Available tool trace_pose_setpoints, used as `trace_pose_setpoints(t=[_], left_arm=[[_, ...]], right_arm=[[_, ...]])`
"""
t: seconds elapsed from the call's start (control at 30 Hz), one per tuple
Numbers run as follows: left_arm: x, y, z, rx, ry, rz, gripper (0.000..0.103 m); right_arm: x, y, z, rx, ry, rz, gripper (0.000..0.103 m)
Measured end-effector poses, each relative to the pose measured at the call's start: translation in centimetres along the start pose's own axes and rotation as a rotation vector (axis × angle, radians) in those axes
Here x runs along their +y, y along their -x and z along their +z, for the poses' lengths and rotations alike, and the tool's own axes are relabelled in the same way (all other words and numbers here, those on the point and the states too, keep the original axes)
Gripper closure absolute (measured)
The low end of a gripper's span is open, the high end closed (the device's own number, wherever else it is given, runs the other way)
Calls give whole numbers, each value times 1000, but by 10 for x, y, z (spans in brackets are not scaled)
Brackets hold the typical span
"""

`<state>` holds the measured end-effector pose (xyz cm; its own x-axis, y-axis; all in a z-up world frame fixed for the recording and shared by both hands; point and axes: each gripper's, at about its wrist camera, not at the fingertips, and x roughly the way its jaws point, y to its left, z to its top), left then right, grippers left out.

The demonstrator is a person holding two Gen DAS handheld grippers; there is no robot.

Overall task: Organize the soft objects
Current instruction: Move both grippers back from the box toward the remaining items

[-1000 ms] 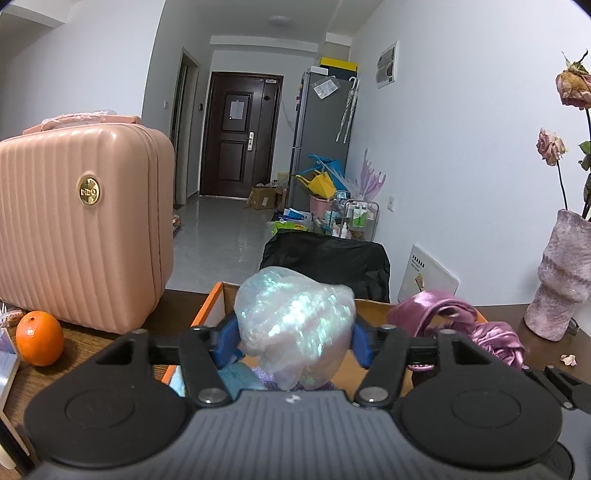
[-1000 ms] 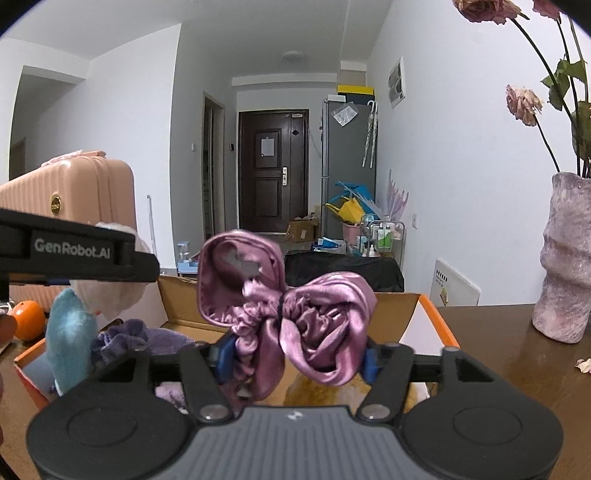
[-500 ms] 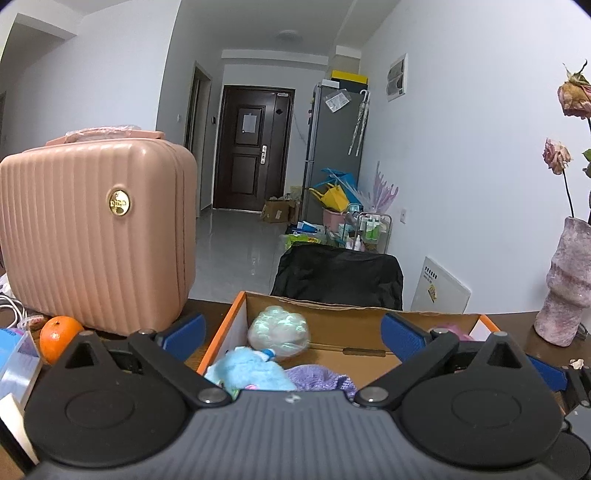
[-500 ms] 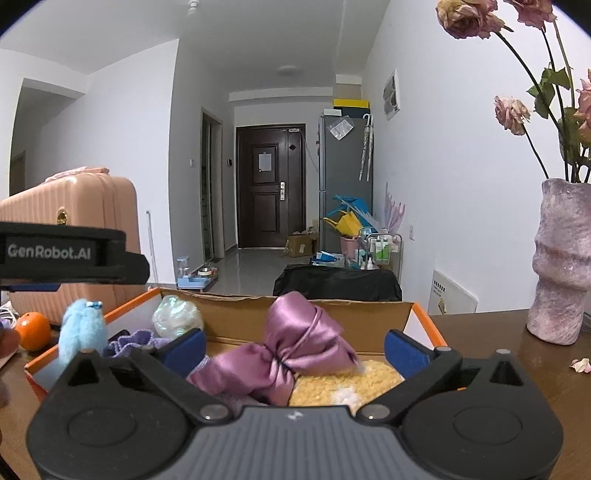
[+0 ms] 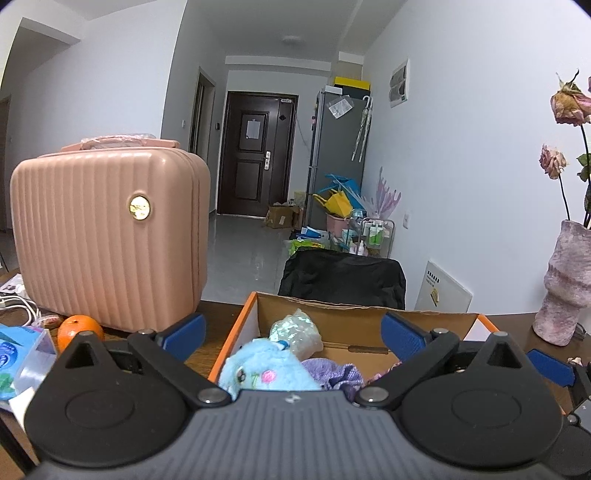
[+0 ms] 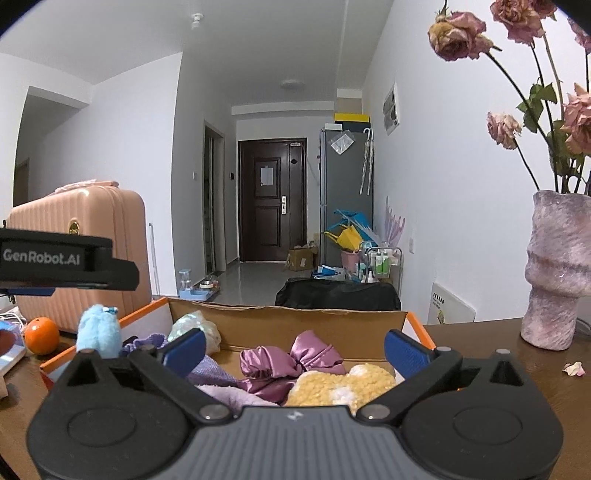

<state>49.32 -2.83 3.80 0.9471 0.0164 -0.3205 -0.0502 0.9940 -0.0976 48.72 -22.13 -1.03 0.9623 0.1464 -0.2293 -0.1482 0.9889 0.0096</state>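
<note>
Through your left wrist camera, you are holding the left gripper (image 5: 291,338) with its blue-padded fingers (image 5: 184,334) spread wide and nothing between them, in front of the near edge of the cardboard box (image 5: 364,319) that is sitting on the wooden table (image 5: 218,314). Inside the box, a blue plush toy (image 5: 264,371) is lying at the near left, an iridescent pouch (image 5: 295,332) is resting just behind it, and a lilac knit piece (image 5: 336,373) is lying beside the toy. A pink suitcase (image 5: 107,236) is standing upright to the left of the box, with an orange (image 5: 79,330) sitting at its foot, and a pink vase (image 5: 567,284) is standing at the far right.

Through your right wrist camera, you are holding the right gripper (image 6: 293,349) with its jaws likewise apart and empty, at the near side of the same box (image 6: 295,323). A purple satin bow (image 6: 291,360) is lying in the middle of the box, touching a yellow fuzzy item (image 6: 340,384) just to its right. The blue plush toy (image 6: 98,330) is poking up at the box's left edge, the pouch (image 6: 195,325) is lying towards the back left, and the vase (image 6: 556,269) of dried roses (image 6: 458,31) is standing on the table to the right, well apart from the box
</note>
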Motion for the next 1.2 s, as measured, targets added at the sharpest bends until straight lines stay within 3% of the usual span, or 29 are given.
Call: trace_pose_setpoints(t=[1.2], left_arm=[[51, 118, -40, 27, -5, 74, 0]], right_arm=[[-14, 127, -30, -15, 16, -32, 0]])
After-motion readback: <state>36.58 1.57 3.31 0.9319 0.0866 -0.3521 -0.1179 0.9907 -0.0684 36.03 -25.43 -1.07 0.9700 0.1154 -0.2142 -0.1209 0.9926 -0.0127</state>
